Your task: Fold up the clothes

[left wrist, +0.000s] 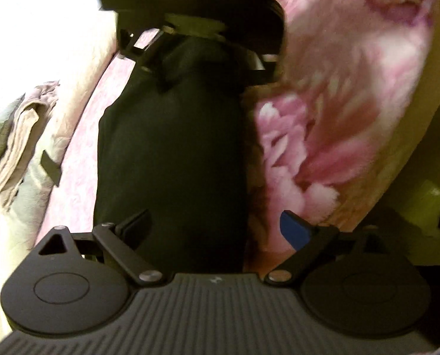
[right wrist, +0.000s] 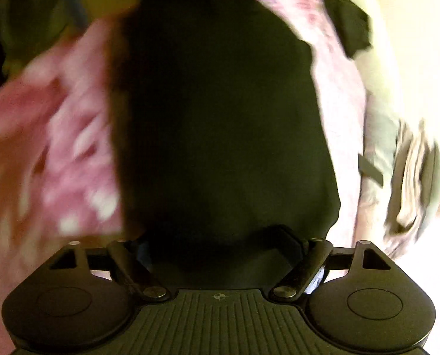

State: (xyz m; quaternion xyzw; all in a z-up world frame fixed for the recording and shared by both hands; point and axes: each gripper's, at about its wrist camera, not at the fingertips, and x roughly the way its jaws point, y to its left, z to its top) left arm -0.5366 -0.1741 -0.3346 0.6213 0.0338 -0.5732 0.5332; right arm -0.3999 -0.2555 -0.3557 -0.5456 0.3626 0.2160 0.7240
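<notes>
A black garment (left wrist: 169, 153) lies lengthwise on a pink floral bedspread (left wrist: 323, 136). In the left wrist view my left gripper (left wrist: 217, 230) is open, its fingers spread wide at the garment's near end, the blue-padded fingertip (left wrist: 295, 232) beside the cloth. At the garment's far end the right gripper (left wrist: 196, 47) shows with black cloth between its fingers. In the right wrist view the black garment (right wrist: 220, 124) fills the middle and my right gripper (right wrist: 220, 251) has its fingers wide with dark cloth between them; grip unclear in the blur.
A stack of folded beige and green clothes (left wrist: 16, 136) sits at the bed's edge, also in the right wrist view (right wrist: 412, 177). A cream blanket edge (left wrist: 81, 68) borders the pink spread. A black item (right wrist: 350, 23) lies further off.
</notes>
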